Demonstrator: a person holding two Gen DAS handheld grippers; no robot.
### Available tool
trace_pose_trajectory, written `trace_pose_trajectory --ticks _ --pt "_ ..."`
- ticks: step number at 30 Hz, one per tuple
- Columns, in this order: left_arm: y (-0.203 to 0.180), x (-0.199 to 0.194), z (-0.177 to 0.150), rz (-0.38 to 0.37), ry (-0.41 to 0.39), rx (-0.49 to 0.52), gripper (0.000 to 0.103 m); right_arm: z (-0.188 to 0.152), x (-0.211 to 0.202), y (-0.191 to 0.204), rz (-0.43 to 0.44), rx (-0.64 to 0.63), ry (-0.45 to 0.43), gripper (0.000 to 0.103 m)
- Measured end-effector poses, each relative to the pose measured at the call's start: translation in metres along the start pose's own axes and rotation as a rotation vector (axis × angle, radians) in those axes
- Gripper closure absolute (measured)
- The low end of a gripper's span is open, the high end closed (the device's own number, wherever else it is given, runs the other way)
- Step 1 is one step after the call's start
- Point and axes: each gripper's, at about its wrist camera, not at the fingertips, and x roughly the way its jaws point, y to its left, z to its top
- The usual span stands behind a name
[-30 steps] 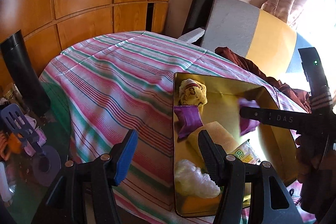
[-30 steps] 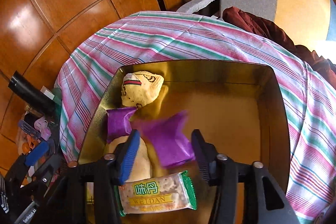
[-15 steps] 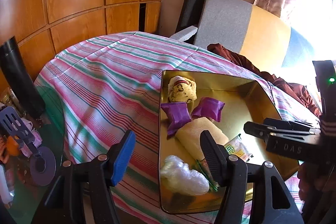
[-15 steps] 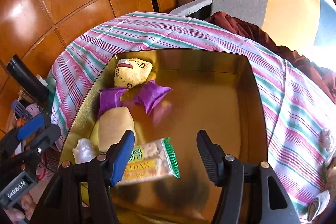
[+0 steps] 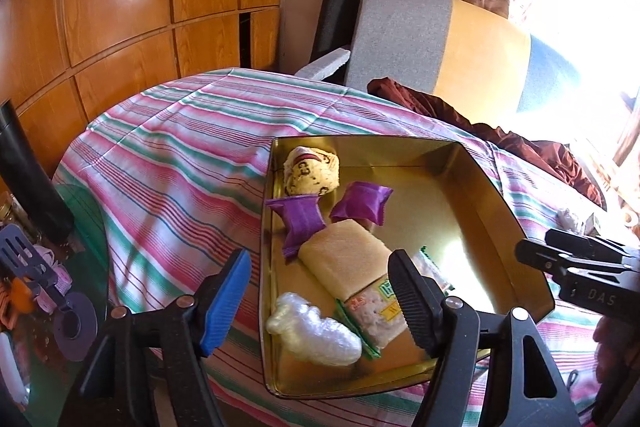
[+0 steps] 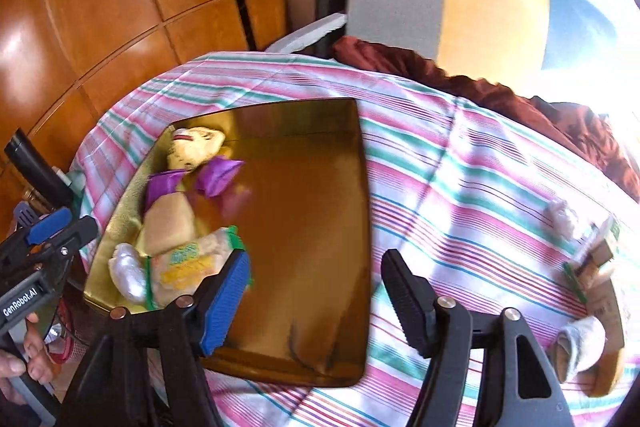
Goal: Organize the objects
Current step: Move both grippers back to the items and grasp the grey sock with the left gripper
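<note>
A gold tray (image 5: 440, 211) (image 6: 312, 227) lies on the striped tablecloth (image 5: 180, 163). Along its left side lie a patterned yellow roll (image 5: 310, 175), two purple packets (image 5: 302, 221) (image 5: 362, 203), a pale yellow block (image 5: 344, 263), a green-edged cracker packet (image 5: 380, 311) and a white plastic wad (image 5: 312, 331). My left gripper (image 5: 320, 301) hovers over the tray's near left edge. Its jaws are opening, with nothing between them. My right gripper (image 6: 316, 299) hangs over the tray's near right edge. Its jaws are opening too, and nothing is held.
Loose things lie on the cloth right of the tray: a white wad (image 6: 564, 217), small packets (image 6: 592, 259) and a white roll (image 6: 580, 343). A dark red cloth (image 5: 500, 143) and a cushion (image 5: 440, 43) sit behind. A black cylinder (image 5: 28, 179) and utensils (image 5: 32, 267) stand at the left.
The right gripper let go of the purple packet, which now lies in the tray beside the other one. That gripper drew back to the right. Both pairs of jaws have widened.
</note>
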Motion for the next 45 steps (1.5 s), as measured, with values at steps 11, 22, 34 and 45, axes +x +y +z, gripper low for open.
trace_pose_trajectory --ticks 11,22,34,45 --pt "-0.058 -0.001 0.005 -0.129 0.01 0.129 0.024 -0.031 -0.072 -0.159 -0.292 0.248 -0.065 0.02" --pt "-0.172 0.003 -0.008 -0.334 0.068 0.363 0.014 -0.115 -0.139 -0.324 -0.478 0.883 -0.209 0.019" --pt "-0.307 0.024 -0.038 -0.496 0.14 0.599 0.012 -0.125 -0.131 -0.336 -0.342 0.971 -0.206 0.019" --pt "-0.4 0.043 -0.053 -0.611 0.161 0.768 0.013 -0.127 -0.128 -0.338 -0.296 0.98 -0.208 0.019"
